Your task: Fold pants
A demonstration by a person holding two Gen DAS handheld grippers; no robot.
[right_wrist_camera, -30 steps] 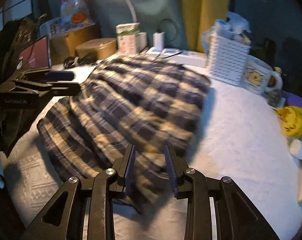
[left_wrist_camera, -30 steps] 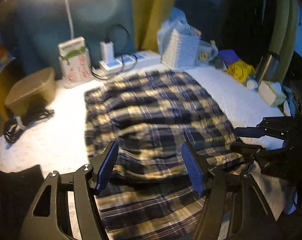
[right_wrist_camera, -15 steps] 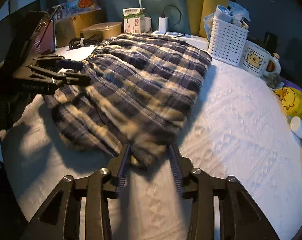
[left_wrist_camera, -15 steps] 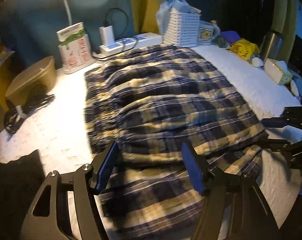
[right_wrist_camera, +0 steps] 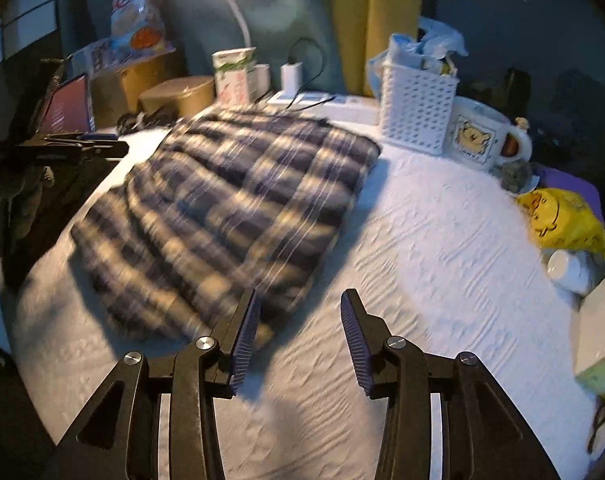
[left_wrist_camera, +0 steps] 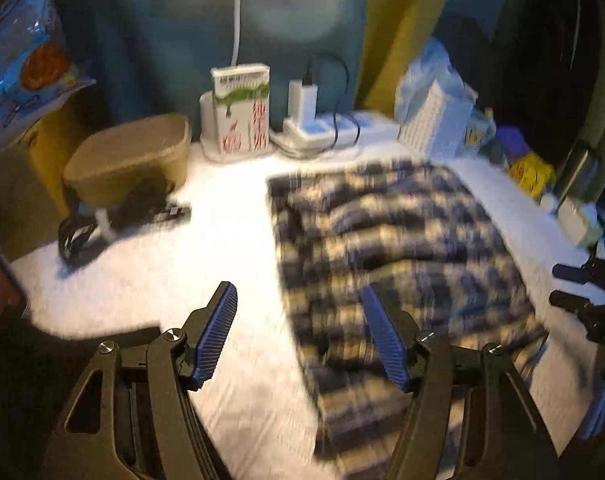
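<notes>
Pants released, now lying folded on worktop. Right tool opened wide, empty; left tool wide, pulled back. Fold apparently complete.

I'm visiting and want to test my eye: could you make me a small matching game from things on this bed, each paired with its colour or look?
Things:
1. pants
2. basket
3. mug
4. soft toy

Looks:
A. yellow
B. white, full of small holes
C. dark blue and cream plaid
D. white with a bear picture

Pairs: 1-C, 2-B, 3-D, 4-A
</notes>
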